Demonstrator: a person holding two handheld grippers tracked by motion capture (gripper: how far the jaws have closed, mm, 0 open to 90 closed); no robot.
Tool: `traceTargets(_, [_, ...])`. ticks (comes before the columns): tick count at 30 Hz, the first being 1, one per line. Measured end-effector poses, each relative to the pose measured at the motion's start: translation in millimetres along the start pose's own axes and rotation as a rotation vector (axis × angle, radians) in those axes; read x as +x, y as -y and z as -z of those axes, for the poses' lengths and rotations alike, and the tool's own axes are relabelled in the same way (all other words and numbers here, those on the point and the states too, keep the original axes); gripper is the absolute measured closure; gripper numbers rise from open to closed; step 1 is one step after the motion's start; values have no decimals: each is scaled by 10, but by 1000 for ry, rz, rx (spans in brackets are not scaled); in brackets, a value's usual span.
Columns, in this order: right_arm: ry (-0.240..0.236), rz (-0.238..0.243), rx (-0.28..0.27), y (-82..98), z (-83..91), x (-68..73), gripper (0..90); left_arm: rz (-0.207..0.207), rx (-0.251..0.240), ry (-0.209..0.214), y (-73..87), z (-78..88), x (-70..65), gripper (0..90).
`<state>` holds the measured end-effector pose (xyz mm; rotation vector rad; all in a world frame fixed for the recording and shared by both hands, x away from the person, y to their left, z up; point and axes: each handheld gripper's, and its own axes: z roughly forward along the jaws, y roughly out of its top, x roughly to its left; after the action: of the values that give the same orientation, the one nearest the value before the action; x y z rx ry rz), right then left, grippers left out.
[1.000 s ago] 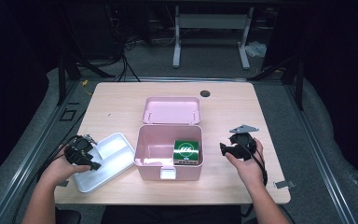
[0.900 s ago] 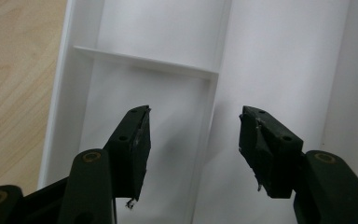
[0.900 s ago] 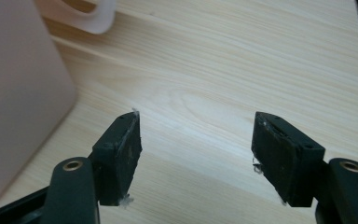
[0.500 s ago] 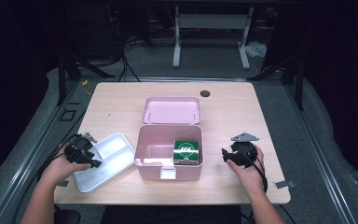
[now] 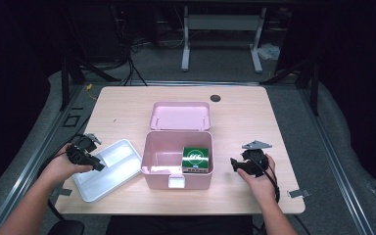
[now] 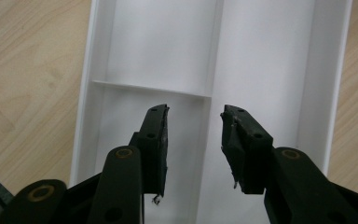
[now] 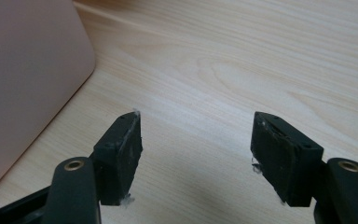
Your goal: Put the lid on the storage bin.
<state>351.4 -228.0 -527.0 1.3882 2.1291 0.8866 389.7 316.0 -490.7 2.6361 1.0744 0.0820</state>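
An open pink box (image 5: 148, 157) stands mid-table with a green carton (image 5: 196, 159) inside at its right. Its lid (image 5: 180, 116) lies flat behind it. A white divided tray (image 5: 112, 169) lies left of the box. My left gripper (image 5: 98, 165) hovers over the tray (image 6: 261, 56). Its jaws have just been closing but are still open (image 6: 193, 119), with nothing between them. My right gripper (image 5: 235, 164) is low over bare wood right of the box, open (image 7: 196, 126) and empty. The box's pink wall (image 7: 28, 70) is at its left.
The wooden table (image 5: 245, 117) has a dark round hole (image 5: 216, 98) near its far right corner. Dark floor, cables and a metal stand (image 5: 220, 29) lie beyond the far edge. Bare wood stretches right of the box.
The right hand has sunk a little toward the table and the near edge. The left hand stays over the tray.
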Motion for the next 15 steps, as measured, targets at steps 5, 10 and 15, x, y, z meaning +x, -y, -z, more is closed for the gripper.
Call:
traceTargets(5, [-6, -1, -1, 3, -7, 6, 333, -50, 89, 8, -133, -33, -63, 660])
traceTargets(10, [-6, 0, 0, 6, -1, -4, 333, -76, 156, -2, -209, -148, -87, 698])
traceTargets(15, [-17, 2, -1, 9, 0, -13, 336, -108, 194, 22, -225, -265, -76, 730])
